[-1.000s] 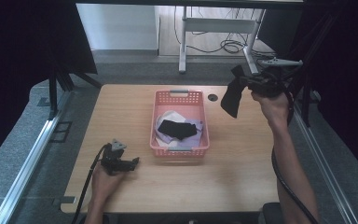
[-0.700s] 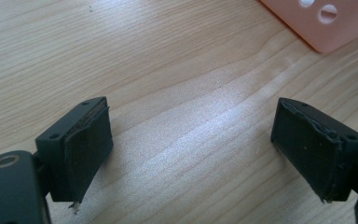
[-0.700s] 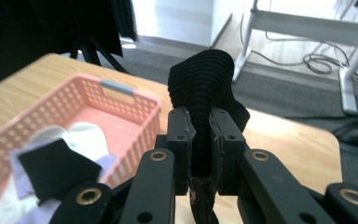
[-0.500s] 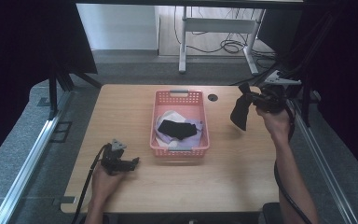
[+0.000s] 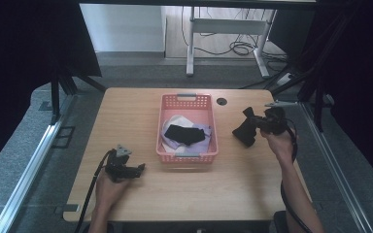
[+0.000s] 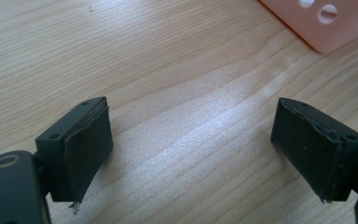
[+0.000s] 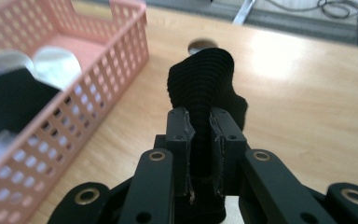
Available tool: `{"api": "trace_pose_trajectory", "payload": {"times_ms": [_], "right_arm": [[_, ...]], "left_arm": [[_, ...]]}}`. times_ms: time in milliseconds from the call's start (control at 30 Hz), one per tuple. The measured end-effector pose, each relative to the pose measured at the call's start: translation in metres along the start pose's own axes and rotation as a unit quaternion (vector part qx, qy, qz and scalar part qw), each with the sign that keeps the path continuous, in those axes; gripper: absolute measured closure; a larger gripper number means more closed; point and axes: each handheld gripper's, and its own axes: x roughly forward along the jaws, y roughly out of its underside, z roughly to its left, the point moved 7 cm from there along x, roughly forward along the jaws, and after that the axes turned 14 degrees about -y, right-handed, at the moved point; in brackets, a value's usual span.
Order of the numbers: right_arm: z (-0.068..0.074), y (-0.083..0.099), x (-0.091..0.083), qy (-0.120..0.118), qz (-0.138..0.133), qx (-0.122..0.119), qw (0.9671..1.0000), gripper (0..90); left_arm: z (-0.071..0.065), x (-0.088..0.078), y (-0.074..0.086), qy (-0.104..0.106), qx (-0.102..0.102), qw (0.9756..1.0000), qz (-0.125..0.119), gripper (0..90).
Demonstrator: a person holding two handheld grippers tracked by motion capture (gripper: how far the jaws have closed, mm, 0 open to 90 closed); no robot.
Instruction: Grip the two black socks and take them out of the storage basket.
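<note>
A black ribbed cloth [image 7: 204,88] is pinched in my right gripper [image 7: 200,140], which is shut on it. In the high view that gripper [image 5: 262,124] is low over the table's right side, to the right of the pink basket [image 5: 209,145], with the black cloth [image 5: 245,132] hanging toward the wood. The basket holds another black cloth [image 5: 183,134] on pale lilac and white pieces [image 5: 175,121]. My left gripper [image 5: 135,170] rests at the front left of the table, open, with bare wood between its pads [image 6: 91,147].
A round cable hole [image 5: 221,101] sits in the tabletop behind the right gripper. The basket's corner [image 6: 326,23] lies just ahead of the left gripper. Dark curtains flank the table, with a metal rail [image 5: 26,170] on the floor at left.
My right gripper has come down and toward me with the black cloth, from high at the back right to low over the table. The left gripper has stayed put.
</note>
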Motion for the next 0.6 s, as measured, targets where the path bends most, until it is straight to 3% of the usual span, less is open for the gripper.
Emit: {"api": "trace_pose_trajectory", "payload": {"times_ms": [267, 433, 500, 600], "right_arm": [[-0.005, 0.037, 0.03, 0.002, 0.052, 0.008, 0.9986, 77.4], [-0.007, 0.051, 0.039, -0.002, 0.072, 0.013, 0.9973, 75.3], [-0.006, 0.061, 0.046, -0.007, 0.087, 0.017, 0.9961, 71.3], [-0.006, 0.063, 0.046, -0.007, 0.095, 0.018, 0.9953, 66.5]], "left_arm": [[0.0, 0.0, 0.0, 0.0, 0.0, 1.0, 0.0, 12.1], [0.0, 0.0, 0.0, 0.0, 0.001, 1.0, 0.0, 12.1], [0.0, 0.0, 0.0, 0.0, 0.0, 1.0, 0.0, 12.1], [0.0, 0.0, 0.0, 0.0, 0.001, 1.0, 0.0, 12.1]]}}
